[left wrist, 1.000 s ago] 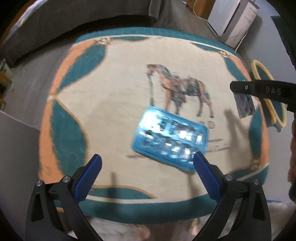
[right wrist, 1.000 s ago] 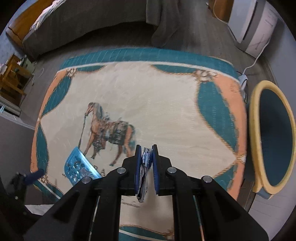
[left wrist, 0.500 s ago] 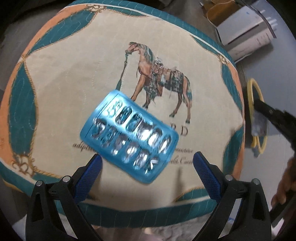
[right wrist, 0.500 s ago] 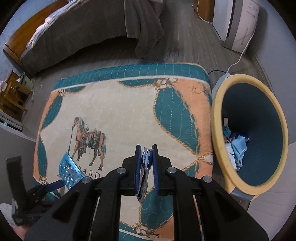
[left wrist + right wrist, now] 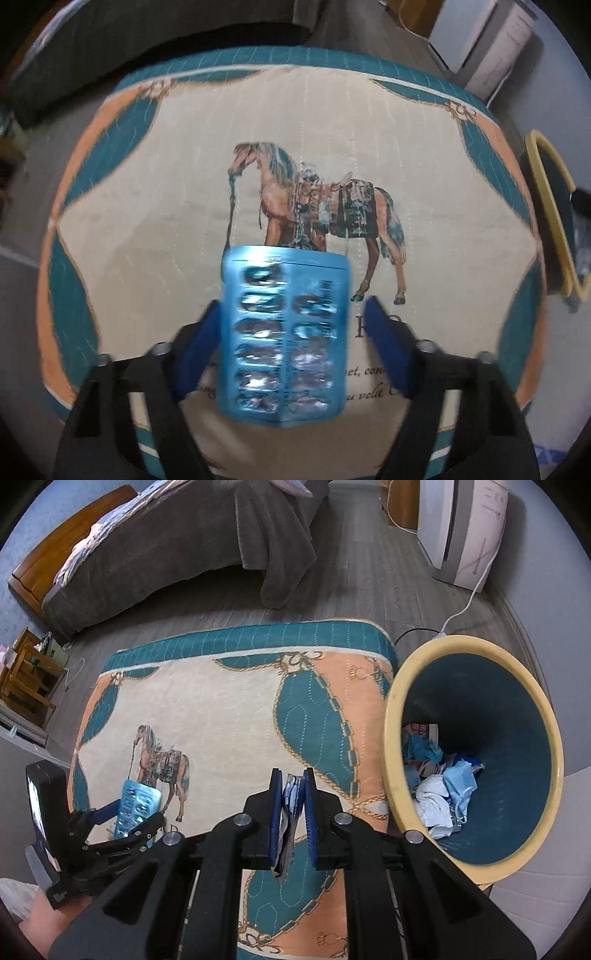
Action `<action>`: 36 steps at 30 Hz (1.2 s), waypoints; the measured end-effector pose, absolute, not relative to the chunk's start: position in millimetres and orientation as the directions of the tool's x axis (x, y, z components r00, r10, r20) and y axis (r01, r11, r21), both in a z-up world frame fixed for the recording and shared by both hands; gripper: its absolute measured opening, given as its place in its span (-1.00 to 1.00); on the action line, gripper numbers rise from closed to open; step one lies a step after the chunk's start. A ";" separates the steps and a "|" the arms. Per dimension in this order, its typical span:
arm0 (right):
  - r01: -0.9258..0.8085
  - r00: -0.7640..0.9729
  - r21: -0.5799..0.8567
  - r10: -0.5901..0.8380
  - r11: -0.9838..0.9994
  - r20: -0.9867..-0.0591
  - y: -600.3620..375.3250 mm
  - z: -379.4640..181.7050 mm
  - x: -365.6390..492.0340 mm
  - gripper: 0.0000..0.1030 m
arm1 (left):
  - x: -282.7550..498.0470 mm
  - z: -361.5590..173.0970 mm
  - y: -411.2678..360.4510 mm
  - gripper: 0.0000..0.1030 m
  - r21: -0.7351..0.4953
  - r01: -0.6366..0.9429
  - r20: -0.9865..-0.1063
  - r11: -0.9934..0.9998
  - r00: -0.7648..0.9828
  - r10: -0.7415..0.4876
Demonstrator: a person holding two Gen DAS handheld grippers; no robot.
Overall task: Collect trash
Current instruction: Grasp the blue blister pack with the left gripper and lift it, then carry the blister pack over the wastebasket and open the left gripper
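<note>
Blister pack [image 5: 284,332], blue and silver, is seen in the left wrist view between the blue pads of the left hand-held gripper [image 5: 291,314]. The jaws have just been closing on it; the left pad looks to be touching its edge, and a gap is left at the right pad. The horse-print mat [image 5: 147,221] lies beneath.

Right wrist view: the right hand-held gripper [image 5: 293,786] is clamped narrow on a crumpled wrapper [image 5: 290,812], held above the mat's edge. The yellow-rimmed bin [image 5: 391,738] stands just beside it, with trash inside. The left hand-held gripper is seen at lower left with the blister pack.
</note>
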State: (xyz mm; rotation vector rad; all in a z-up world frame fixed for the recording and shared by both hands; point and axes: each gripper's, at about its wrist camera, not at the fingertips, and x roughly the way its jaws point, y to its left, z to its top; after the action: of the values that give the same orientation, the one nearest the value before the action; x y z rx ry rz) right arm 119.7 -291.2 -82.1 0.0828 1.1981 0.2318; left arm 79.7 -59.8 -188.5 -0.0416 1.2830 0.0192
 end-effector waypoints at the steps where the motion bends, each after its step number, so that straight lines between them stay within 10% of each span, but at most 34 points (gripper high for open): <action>1: -0.126 0.346 0.195 0.227 0.973 -0.910 -294.0 -81.5 120.6 -0.79 | 79.6 -188.1 -62.3 0.35 -0.015 -0.028 -0.958 0.999 0.287 -0.006; 36: 0.220 0.490 0.267 0.131 0.938 -0.862 -469.9 -67.9 120.4 -0.78 | 113.3 -97.1 -265.4 0.34 -0.006 0.427 -0.862 0.904 0.456 -0.221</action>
State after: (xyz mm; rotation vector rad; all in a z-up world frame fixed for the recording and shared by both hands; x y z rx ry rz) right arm 120.4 -469.9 -67.9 0.3667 1.0635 -0.0554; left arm 113.3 -265.4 -97.1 0.2241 1.0230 -0.4040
